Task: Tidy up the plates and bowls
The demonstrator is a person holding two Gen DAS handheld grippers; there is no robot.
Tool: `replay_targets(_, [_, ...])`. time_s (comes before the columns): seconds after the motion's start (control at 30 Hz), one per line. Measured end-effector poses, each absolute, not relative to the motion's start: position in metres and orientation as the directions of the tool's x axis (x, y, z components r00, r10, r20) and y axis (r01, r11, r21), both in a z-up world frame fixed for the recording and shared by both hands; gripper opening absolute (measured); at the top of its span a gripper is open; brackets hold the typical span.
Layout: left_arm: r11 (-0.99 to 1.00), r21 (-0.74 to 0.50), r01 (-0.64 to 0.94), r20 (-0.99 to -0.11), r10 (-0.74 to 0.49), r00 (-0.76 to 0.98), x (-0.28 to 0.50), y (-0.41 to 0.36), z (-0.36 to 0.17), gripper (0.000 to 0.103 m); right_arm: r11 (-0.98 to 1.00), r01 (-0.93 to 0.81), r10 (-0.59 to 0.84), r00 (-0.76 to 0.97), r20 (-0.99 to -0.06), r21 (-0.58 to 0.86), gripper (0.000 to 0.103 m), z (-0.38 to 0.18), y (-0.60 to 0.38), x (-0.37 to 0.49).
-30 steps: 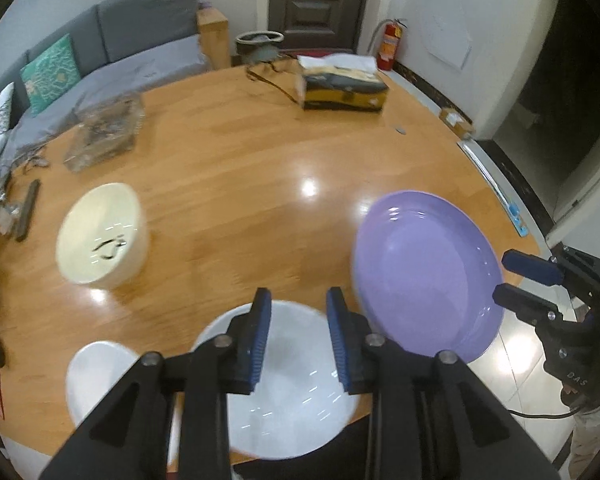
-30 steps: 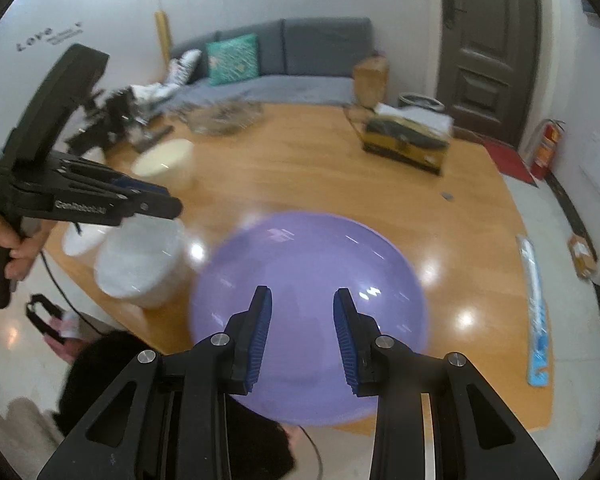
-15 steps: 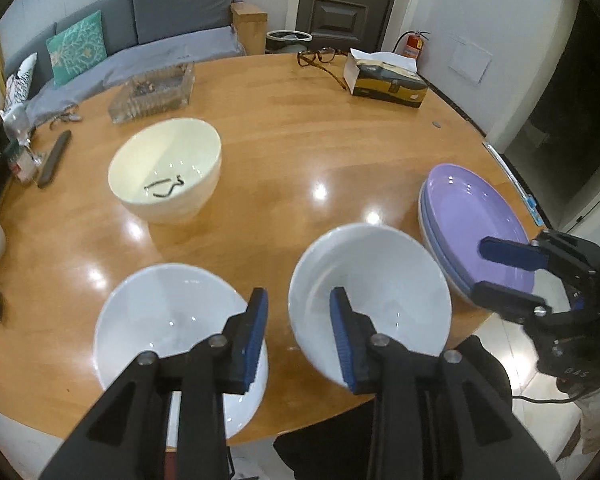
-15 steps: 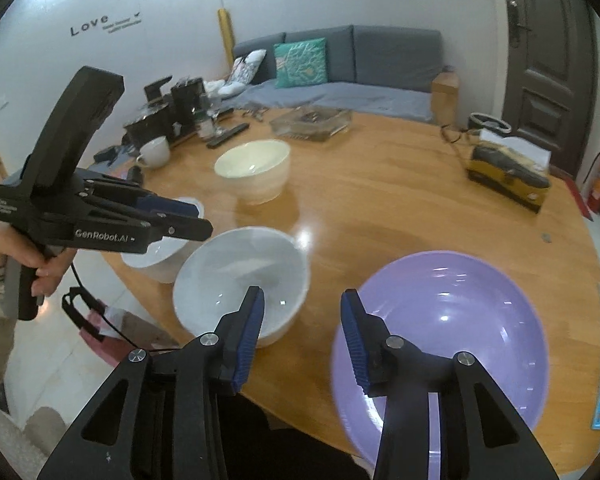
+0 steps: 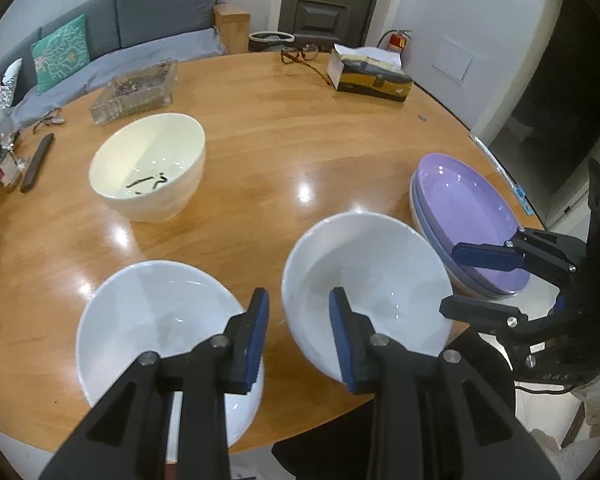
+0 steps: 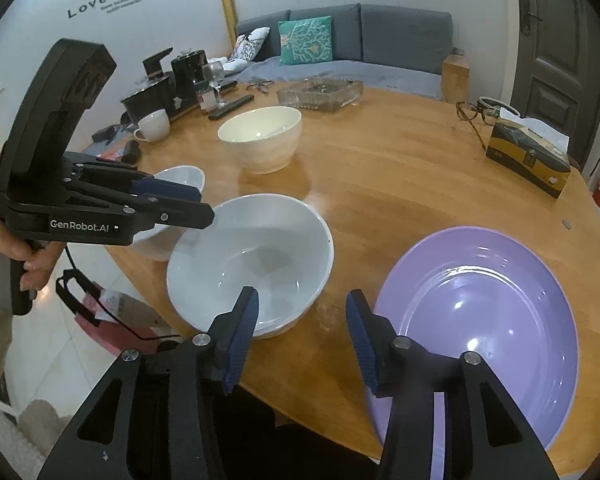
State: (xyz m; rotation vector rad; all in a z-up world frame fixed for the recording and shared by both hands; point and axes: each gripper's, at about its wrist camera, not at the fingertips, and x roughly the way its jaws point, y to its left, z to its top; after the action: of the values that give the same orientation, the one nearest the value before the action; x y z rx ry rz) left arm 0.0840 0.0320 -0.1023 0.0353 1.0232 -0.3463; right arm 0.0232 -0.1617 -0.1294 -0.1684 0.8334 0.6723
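Note:
Two white bowls sit at the near edge of the round wooden table: one at the left and one at the middle, the latter also in the right wrist view. A cream bowl stands farther in. A purple plate tops a stack at the right edge and shows in the right wrist view. My left gripper is open and empty, above the gap between the two white bowls. My right gripper is open and empty, between the middle bowl and the purple plate.
A tissue box, glasses and a glass ashtray lie on the far side of the table. A white mug, a wine glass and coffee gear crowd the left end. A sofa stands behind.
Both grippers have drawn back from the table and risen. The left view swung from the plate side to show both white bowls. The right gripper has opened wider.

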Motion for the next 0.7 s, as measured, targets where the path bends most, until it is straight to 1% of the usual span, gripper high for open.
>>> replay_targets(0.07, [0.946,-0.129,0.297,-0.850,-0.260,0.459,0.086,0.029,-0.107,0.027,0.780,-0.615,0.484,0.477,-0.734,0.116,0.044,-0.131,-0.160,0.023])
replay_targets(0.13, [0.946,-0.129,0.298,-0.854,-0.259,0.452,0.089,0.027,-0.111,0.022,0.776,-0.620,0.486,0.471,-0.736,0.115,0.052,-0.133,-0.158,0.022])
replay_targets(0.27, [0.947,-0.126,0.296,-0.856,-0.255,0.451,0.092,0.025,-0.112,0.022,0.762,-0.638,0.496,0.461,-0.736,0.114,0.055,-0.135,-0.155,0.021])
replay_targets(0.33, [0.947,-0.122,0.297,-0.856,-0.252,0.451,0.093,0.024,-0.112,0.020,0.753,-0.650,0.499,0.463,-0.733,0.102,0.063,-0.135,-0.152,0.019])
replay_targets(0.47, [0.946,-0.123,0.299,-0.859,-0.252,0.446,0.093,0.024,-0.115,0.018,0.739,-0.667,0.508,0.459,-0.729,0.095,0.069,-0.135,-0.147,0.017])
replay_targets(0.53, [0.946,-0.119,0.300,-0.864,-0.248,0.439,0.094,0.022,-0.119,0.014,0.728,-0.679,0.517,0.453,-0.726,0.095,0.077,-0.136,-0.144,0.016])
replay_targets(0.6, [0.946,-0.115,0.302,-0.865,-0.245,0.438,0.095,0.021,-0.122,0.011,0.711,-0.697,0.529,0.442,-0.725,0.094,0.079,-0.137,-0.140,0.014])
replay_targets(0.63, [0.946,-0.112,0.303,-0.864,-0.244,0.440,0.095,0.021,-0.122,0.011,0.705,-0.704,0.529,0.439,-0.726,0.087,0.083,-0.137,-0.137,0.012])
replay_targets(0.7, [0.946,-0.118,0.302,-0.864,-0.248,0.438,0.097,0.021,-0.122,0.010,0.700,-0.712,0.510,0.450,-0.733,0.050,0.088,-0.140,-0.131,0.010])
